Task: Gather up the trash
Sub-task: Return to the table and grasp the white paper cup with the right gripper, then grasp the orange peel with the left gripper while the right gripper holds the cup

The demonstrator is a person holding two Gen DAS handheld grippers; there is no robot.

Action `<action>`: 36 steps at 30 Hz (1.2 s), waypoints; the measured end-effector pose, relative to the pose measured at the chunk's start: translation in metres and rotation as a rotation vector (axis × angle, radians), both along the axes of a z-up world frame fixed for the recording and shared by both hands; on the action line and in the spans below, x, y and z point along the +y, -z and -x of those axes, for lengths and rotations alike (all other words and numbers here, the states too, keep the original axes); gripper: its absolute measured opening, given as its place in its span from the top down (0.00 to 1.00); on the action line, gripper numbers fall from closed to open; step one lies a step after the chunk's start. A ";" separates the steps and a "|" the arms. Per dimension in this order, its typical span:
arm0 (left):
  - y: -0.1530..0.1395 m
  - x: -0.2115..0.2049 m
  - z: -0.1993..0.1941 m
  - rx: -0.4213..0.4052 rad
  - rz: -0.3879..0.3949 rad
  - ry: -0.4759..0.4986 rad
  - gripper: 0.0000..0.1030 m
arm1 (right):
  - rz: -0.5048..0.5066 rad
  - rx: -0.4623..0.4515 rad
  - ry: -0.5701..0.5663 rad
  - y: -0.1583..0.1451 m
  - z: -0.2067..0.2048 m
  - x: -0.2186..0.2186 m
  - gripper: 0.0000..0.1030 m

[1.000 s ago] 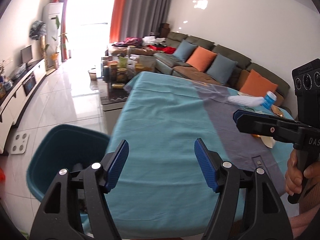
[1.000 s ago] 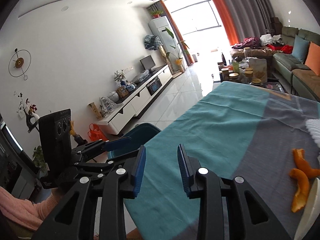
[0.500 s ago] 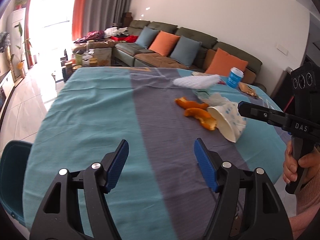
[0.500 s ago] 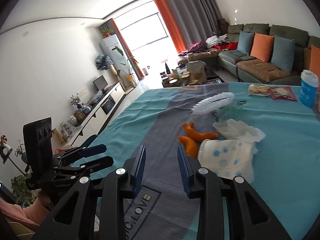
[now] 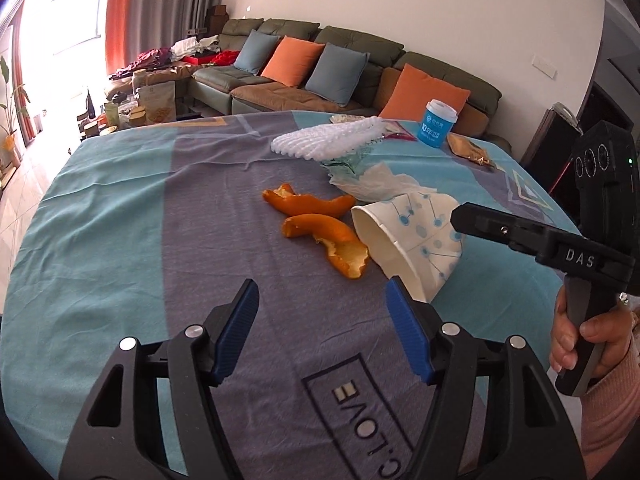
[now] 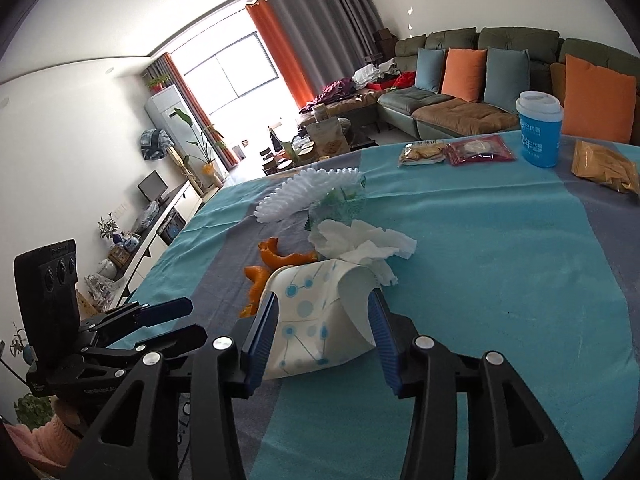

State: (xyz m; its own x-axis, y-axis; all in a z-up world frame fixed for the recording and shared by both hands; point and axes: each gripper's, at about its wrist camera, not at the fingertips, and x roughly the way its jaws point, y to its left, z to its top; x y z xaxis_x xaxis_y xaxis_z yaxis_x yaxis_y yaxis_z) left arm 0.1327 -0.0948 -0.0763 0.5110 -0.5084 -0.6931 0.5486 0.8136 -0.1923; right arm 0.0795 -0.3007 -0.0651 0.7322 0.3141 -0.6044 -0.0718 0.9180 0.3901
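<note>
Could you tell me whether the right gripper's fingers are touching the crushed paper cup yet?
Cannot tell. In the right wrist view the open right gripper straddles the paper cup, whose sides reach the blue pads, showing neither gap nor clear contact.

Paper cup (image 5: 416,236) lies on its side on the surface (image 5: 120,240), between the right hand-held gripper (image 6: 322,336) fingers. 2 orange peels (image 5: 316,220) just left of it, tissue (image 5: 380,182) just behind. Foam net (image 5: 328,142) farther back; lidded cup (image 5: 436,124) far right.
</note>
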 end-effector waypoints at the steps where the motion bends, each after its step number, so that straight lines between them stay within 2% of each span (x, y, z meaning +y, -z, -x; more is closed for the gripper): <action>1: 0.000 -0.002 -0.001 0.002 -0.004 0.004 0.39 | -0.006 0.005 -0.001 0.003 -0.002 -0.001 0.57; 7: 0.006 -0.025 -0.016 0.027 -0.045 0.009 0.44 | -0.019 0.015 -0.008 0.005 -0.004 -0.003 0.57; 14: 0.017 -0.035 -0.032 0.082 -0.063 -0.003 0.57 | -0.040 0.034 -0.020 0.009 -0.005 -0.008 0.79; 18: 0.019 -0.037 -0.035 0.084 -0.062 0.002 0.64 | -0.055 0.032 -0.025 0.011 -0.002 -0.010 0.81; 22: 0.021 -0.035 -0.036 0.100 -0.034 0.014 0.83 | -0.058 0.027 -0.035 0.010 0.000 -0.008 0.82; 36: 0.010 -0.011 -0.021 0.065 -0.003 0.002 0.89 | -0.123 0.007 -0.056 0.005 0.008 -0.007 0.82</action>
State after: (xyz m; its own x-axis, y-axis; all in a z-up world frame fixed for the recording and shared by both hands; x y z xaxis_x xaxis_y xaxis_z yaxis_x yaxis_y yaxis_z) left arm 0.1539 -0.1062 -0.0861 0.4643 -0.5068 -0.7264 0.5365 0.8135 -0.2246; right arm 0.0719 -0.3076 -0.0698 0.7072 0.4259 -0.5643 -0.1181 0.8581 0.4997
